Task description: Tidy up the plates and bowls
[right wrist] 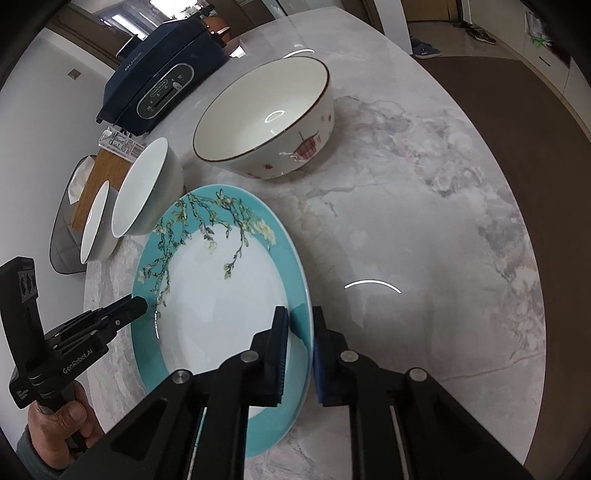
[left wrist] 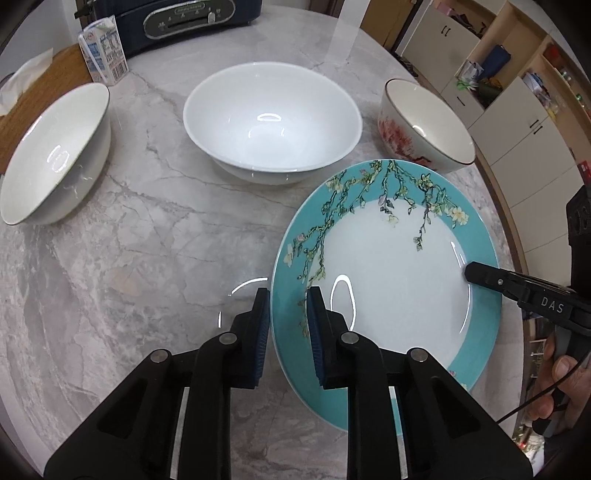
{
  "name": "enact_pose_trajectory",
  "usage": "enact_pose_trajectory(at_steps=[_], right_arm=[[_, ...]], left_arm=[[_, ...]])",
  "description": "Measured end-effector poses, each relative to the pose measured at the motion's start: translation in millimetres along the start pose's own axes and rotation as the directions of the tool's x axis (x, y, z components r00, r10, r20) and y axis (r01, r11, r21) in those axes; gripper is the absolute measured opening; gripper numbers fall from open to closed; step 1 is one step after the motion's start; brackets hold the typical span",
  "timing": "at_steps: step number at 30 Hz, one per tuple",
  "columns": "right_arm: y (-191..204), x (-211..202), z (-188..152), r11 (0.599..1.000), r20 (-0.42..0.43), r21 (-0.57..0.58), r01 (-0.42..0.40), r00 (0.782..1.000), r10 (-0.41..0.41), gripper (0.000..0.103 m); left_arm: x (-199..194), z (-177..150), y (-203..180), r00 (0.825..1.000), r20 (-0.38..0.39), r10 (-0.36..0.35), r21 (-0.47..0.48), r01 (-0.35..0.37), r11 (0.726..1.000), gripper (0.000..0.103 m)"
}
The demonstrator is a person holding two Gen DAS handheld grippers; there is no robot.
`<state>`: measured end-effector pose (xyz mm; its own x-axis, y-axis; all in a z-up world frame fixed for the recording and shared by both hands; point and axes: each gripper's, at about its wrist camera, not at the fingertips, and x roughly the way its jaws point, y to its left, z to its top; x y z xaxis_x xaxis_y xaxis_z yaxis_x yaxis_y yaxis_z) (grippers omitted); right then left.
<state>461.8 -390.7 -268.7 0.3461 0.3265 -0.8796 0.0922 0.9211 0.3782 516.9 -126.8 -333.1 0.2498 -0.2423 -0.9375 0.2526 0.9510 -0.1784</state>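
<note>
A teal-rimmed plate (left wrist: 399, 280) with a blossom-branch pattern lies on the marble table; it also shows in the right wrist view (right wrist: 221, 295). My left gripper (left wrist: 289, 295) straddles the plate's left rim, one finger on each side, with small gaps still showing. My right gripper (right wrist: 300, 314) straddles the opposite rim the same way. Behind the plate stand a large white bowl (left wrist: 271, 118), a white bowl with a dark rim (left wrist: 55, 155) at the left, and a bowl with red flowers (left wrist: 424, 125) at the right.
A blue appliance (left wrist: 177, 18) and a milk carton (left wrist: 103, 51) stand at the back of the table. A wooden board (left wrist: 37, 88) with a tissue lies at the far left. The table edge (left wrist: 506, 221) curves close on the right, with cupboards beyond.
</note>
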Motion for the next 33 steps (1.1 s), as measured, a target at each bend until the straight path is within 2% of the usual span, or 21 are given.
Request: enact_pose_trajectory(at_steps=[2, 5, 7, 9, 13, 14, 16, 17, 18, 21, 25, 26, 28, 29, 32, 33], right_arm=[[4, -9, -2, 1.0, 0.01, 0.005, -0.019, 1.0, 0.019, 0.009], [25, -15, -10, 0.998, 0.0, -0.05, -0.029, 1.0, 0.029, 0.008], [37, -11, -14, 0.996, -0.006, -0.087, 0.002, 1.0, -0.003, 0.008], [31, -6, -15, 0.999, -0.013, -0.047, -0.026, 1.0, 0.026, 0.008], [12, 5, -16, 0.999, -0.039, 0.01, -0.048, 0.998, 0.048, 0.009], [8, 6, -19, 0.999, -0.042, 0.012, -0.052, 0.998, 0.053, 0.009], [7, 8, -21, 0.998, -0.049, 0.012, -0.055, 0.997, 0.055, 0.01], [7, 10, -22, 0.998, -0.055, 0.01, -0.055, 0.997, 0.056, 0.011], [8, 12, -22, 0.998, -0.062, 0.007, -0.059, 0.996, 0.059, 0.011], [10, 14, -21, 0.997, -0.061, 0.004, -0.071, 0.996, 0.071, 0.012], [10, 14, -19, 0.997, -0.055, 0.0, -0.078, 0.995, 0.078, 0.016], [9, 14, -19, 0.997, -0.058, -0.002, -0.081, 0.995, 0.081, 0.018], [9, 14, -19, 0.997, -0.059, -0.013, -0.078, 0.995, 0.077, 0.034], [9, 15, -20, 0.997, -0.064, -0.021, -0.071, 0.996, 0.069, 0.034], [11, 16, -21, 0.997, -0.064, -0.028, -0.07, 0.996, 0.068, 0.033], [12, 17, -21, 0.997, -0.066, -0.027, -0.073, 0.995, 0.071, 0.032]], left_arm=[[-13, -3, -4, 0.999, 0.018, -0.037, 0.009, 0.037, 0.999, 0.006], [-25, -6, -24, 0.999, 0.029, -0.032, 0.069, 0.03, 0.997, 0.006], [-26, -9, -26, 0.998, 0.033, -0.045, 0.046, 0.044, 0.998, 0.006], [-31, -11, -13, 0.997, 0.06, -0.037, -0.003, 0.037, 0.999, 0.006], [-35, -10, 25, 0.998, 0.053, 0.033, -0.05, -0.03, 0.998, 0.008], [-35, -10, 39, 0.997, 0.058, 0.042, -0.076, -0.038, 0.996, 0.014], [-34, -11, 64, 0.998, 0.048, 0.032, -0.13, -0.026, 0.991, 0.038], [-30, -11, 71, 0.999, 0.041, 0.001, -0.153, 0.005, 0.988, 0.061], [-27, -12, 75, 0.999, 0.033, -0.039, -0.172, 0.044, 0.984, 0.066], [-17, -11, 71, 0.997, -0.01, -0.079, -0.14, 0.076, 0.987, 0.066], [-3, -9, 67, 0.995, -0.056, -0.083, -0.122, 0.075, 0.99, 0.066], [1, -9, 66, 0.994, -0.063, -0.093, -0.116, 0.085, 0.99, 0.066], [6, -8, 64, 0.991, -0.072, -0.113, -0.094, 0.106, 0.99, 0.065], [7, -7, 64, 0.99, -0.079, -0.119, -0.086, 0.112, 0.99, 0.063], [11, 0, 60, 0.989, -0.099, -0.11, -0.069, 0.103, 0.992, 0.027], [12, 1, 59, 0.986, -0.109, -0.127, -0.068, 0.12, 0.99, 0.025]])
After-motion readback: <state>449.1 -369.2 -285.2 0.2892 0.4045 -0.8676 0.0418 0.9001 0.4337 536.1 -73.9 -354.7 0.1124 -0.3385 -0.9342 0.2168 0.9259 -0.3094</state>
